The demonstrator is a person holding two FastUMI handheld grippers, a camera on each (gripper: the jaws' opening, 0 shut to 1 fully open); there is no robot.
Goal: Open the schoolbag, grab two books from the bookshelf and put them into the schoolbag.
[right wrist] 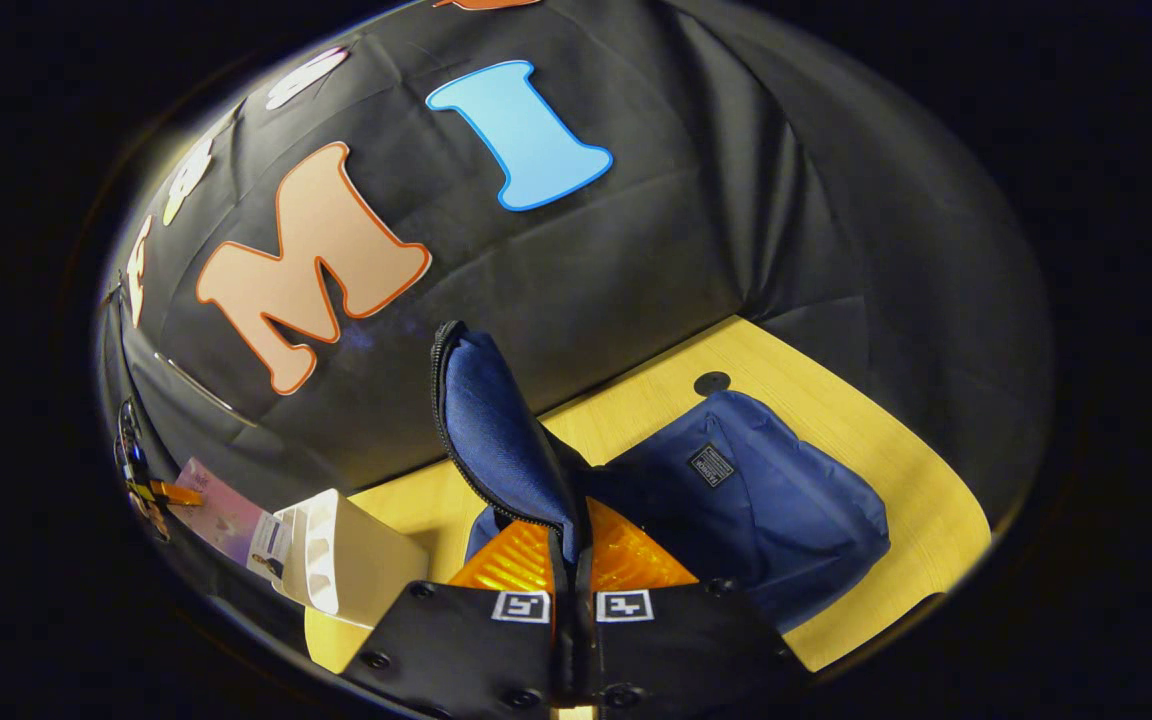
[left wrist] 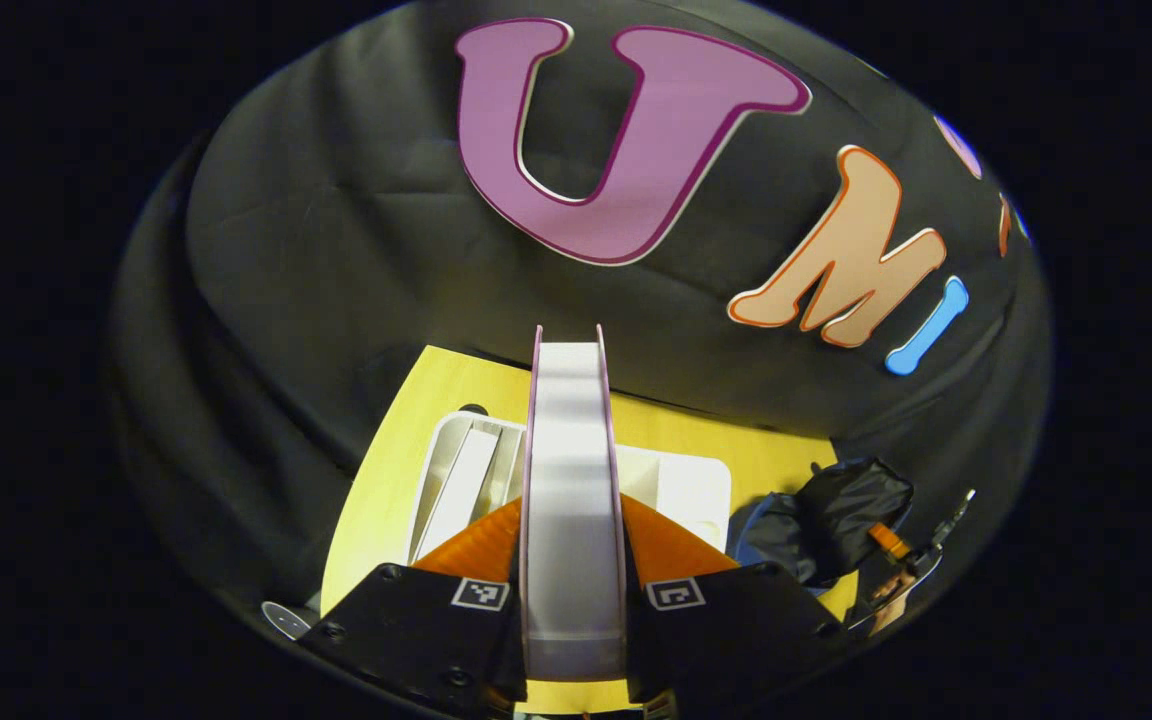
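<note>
Navy fabric flap [right wrist: 496, 420] of schoolbag [right wrist: 766, 500] being pinched between right gripper [right wrist: 573, 560] fingers, held raised off bag body — likely keeping mouth open for loading. Bag lying on yellow table [right wrist: 896, 470]. Left gripper [left wrist: 573, 560] clenching book [left wrist: 571, 480] edge-on, page block facing camera, lifted above white bookshelf [left wrist: 696, 490] — seemingly pulled clear, ready for carrying across. Other book [left wrist: 461, 490] standing in rack. Bookshelf sitting just beside bag.
</note>
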